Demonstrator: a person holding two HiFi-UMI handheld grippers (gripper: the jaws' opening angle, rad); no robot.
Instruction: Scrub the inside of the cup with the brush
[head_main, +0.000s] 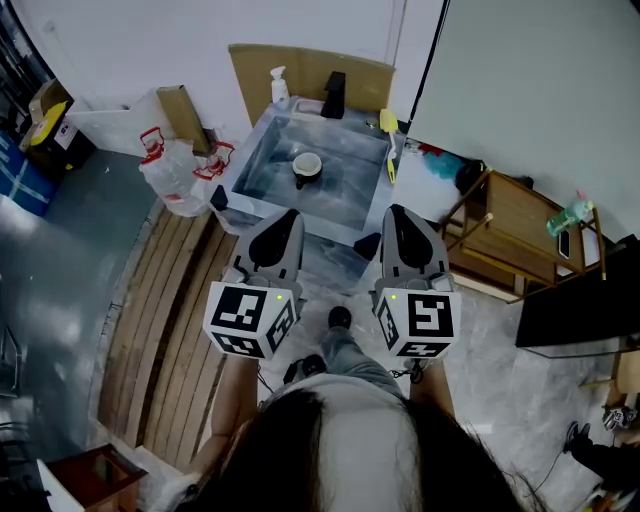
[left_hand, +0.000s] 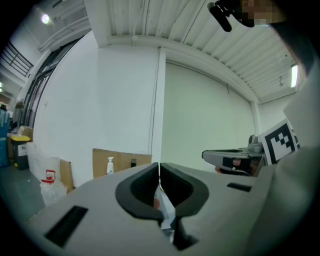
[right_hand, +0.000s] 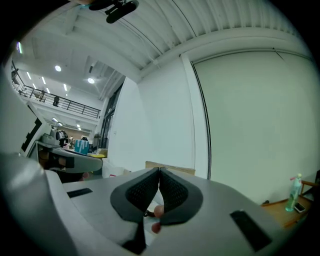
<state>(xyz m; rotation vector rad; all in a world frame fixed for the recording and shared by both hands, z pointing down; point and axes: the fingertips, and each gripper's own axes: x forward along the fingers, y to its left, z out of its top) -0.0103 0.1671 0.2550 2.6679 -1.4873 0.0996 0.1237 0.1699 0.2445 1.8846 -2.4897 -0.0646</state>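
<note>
Head view has the person standing short of the sink (head_main: 240, 165), with both tools held out roughly level. The left gripper (head_main: 287, 214) has its fingers (left_hand: 131, 195) pressed together on nothing; the left gripper view shows the dark pads meeting along a thin seam. The cup (head_main: 306, 167) stands upright on the sink floor, ahead of the left fingertips and a little to their right, well apart from them. A soap bottle (head_main: 279, 85) and a black tap (head_main: 333, 95) stand on the far rim, beyond the cup.

What looks like the brush (head_main: 389, 125), a yellow-headed tool, lies along the sink's right rim. It is straight ahead of the right fingertips and also well apart. The right gripper (head_main: 397, 210) is likewise closed and empty, and the right gripper view shows its textured fingers (right_hand: 177, 195) touching each other.

The step in hand appears to be the approach, with neither the cup nor the brush taken up yet. The next move likely calls for both grippers to travel forward and tip down over the sink. Each pair of fingers would have to part first. The right pair could then close on the brush handle while the left pair steadies the cup by its wall.
</note>
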